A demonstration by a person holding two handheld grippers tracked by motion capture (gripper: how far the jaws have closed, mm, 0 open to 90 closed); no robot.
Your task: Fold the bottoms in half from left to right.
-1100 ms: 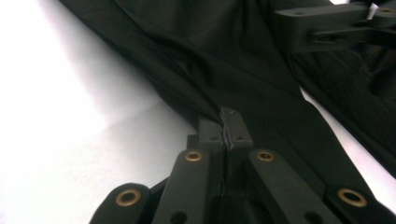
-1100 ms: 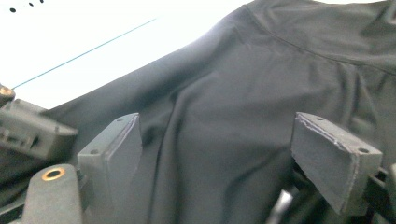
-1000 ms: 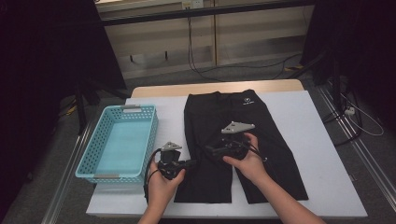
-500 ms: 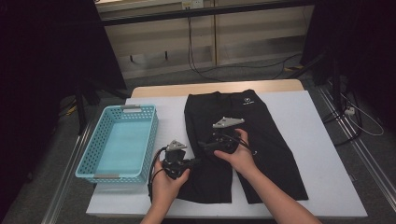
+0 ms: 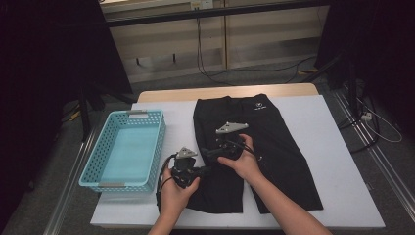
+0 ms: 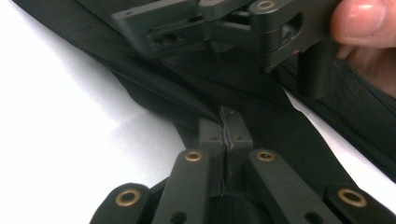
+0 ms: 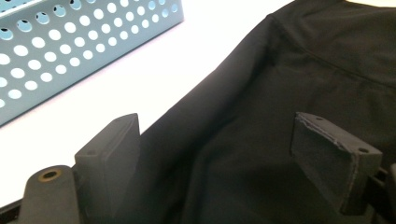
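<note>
Black shorts (image 5: 254,147) lie flat on the white table (image 5: 333,147) beside the blue basket (image 5: 128,149); the left gripper (image 6: 227,122) has its jaws pressed together, pinching the shorts' edge (a thin fold); the right gripper (image 7: 229,154) hovers with jaws spread over the fabric.

Your high view is evenly lit over the white desk (image 5: 313,147), while the room around it falls off into near black. The black trousers (image 5: 274,147) swallow detail, so their folds barely read. In your left gripper view the desk blows out to glaring white, and the other hand-held gripper (image 6: 224,28) beyond your jaws is soft with blur. Your right gripper view is sharper, though the basket (image 7: 70,51) left of the jaws is slightly hazy and overbright.
</note>
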